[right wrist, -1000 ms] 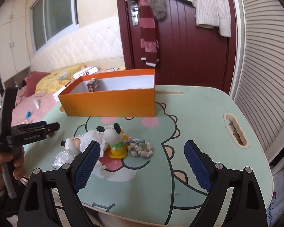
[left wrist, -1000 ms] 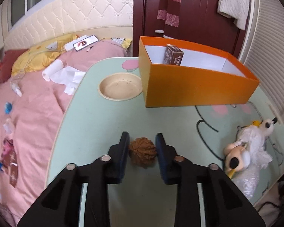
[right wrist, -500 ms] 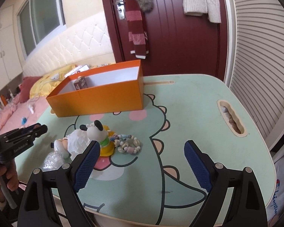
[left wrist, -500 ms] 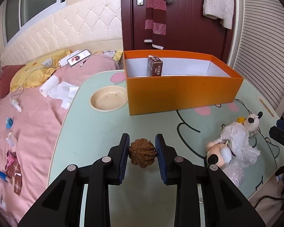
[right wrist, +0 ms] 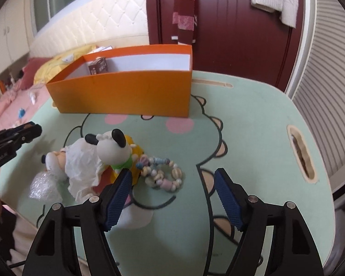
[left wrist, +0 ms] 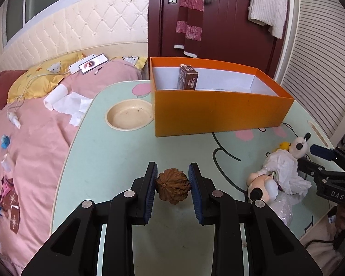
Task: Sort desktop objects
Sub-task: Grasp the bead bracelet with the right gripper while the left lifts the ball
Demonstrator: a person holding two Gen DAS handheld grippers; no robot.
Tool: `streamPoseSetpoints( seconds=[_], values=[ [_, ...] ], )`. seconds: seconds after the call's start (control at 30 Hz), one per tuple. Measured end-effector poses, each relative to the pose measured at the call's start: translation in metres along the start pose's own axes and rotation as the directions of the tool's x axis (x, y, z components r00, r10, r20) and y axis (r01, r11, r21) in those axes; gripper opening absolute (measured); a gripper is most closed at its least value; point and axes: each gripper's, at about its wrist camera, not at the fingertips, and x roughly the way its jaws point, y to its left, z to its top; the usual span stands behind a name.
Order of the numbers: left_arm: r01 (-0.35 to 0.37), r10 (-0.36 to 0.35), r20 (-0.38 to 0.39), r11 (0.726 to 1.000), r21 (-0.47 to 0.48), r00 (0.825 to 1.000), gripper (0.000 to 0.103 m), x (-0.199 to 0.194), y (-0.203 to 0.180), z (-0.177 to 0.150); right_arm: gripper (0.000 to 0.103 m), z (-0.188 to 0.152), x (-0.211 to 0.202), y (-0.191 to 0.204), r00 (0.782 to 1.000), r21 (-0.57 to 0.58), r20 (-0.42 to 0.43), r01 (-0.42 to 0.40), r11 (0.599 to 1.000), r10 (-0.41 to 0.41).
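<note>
My left gripper (left wrist: 172,185) pinches the walnut (left wrist: 173,185) above the table's (left wrist: 117,161) near edge; the box (left wrist: 218,117) lies straight ahead at the far edge. My right gripper (right wrist: 173,194) is closing, empty, just short of the beads (right wrist: 163,174).

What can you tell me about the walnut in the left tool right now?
The walnut is a round, brown nut with a deeply wrinkled, ridged shell that looks hard and woody; it seems whole, with a small stem point facing left. It sits clamped between the blue ribbed pads of the left tool, one pad pressing on each side. It appears lifted clear of the green table, short of the orange box. Its underside is hidden.
</note>
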Motion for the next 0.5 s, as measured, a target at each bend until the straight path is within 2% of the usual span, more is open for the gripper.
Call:
streamPoseSetpoints(
  seconds=[0.03, 0.07, 0.1, 0.13, 0.17, 0.3, 0.5],
  values=[
    [0.001, -0.001, -0.002, 1.0, 0.0, 1.0, 0.03, 0.001, 0.0, 0.0, 0.062, 0.001, 0.003, 0.001, 1.0, -0.016, -0.007, -0.004, 1.0, 0.004],
    [0.002, -0.002, -0.002, 1.0, 0.001, 1.0, 0.03, 0.001, -0.001, 0.0, 0.048, 0.002, 0.007, 0.002, 1.0, -0.033, -0.017, -0.013, 0.999, 0.013],
    [0.004, -0.004, 0.002, 1.0, 0.0, 1.0, 0.03, 0.0, -0.001, 0.0, 0.023, 0.003, 0.008, 0.001, 0.999, -0.032, -0.027, -0.029, 0.999, 0.028],
    [0.004, -0.004, 0.008, 1.0, 0.0, 1.0, 0.03, -0.002, -0.002, 0.0, 0.016, 0.003, 0.009, 0.0, 0.998, -0.026, -0.036, -0.046, 0.999, 0.045],
    [0.003, -0.003, 0.015, 1.0, 0.001, 1.0, 0.03, -0.003, -0.002, 0.0, 0.016, 0.001, 0.006, 0.0, 0.999, -0.02, -0.036, -0.022, 1.0, 0.022],
    [0.003, -0.002, 0.027, 1.0, -0.004, 1.0, 0.03, -0.006, -0.001, 0.001, 0.016, -0.009, -0.002, -0.008, 0.997, 0.048, -0.034, -0.074, 0.996, 0.075],
    [0.0, 0.0, 0.049, 1.0, -0.012, 0.999, 0.03, -0.01, 0.001, 0.003, 0.016, -0.006, -0.01, -0.012, 0.997, 0.078, 0.001, -0.08, 0.994, 0.08]
  ],
)
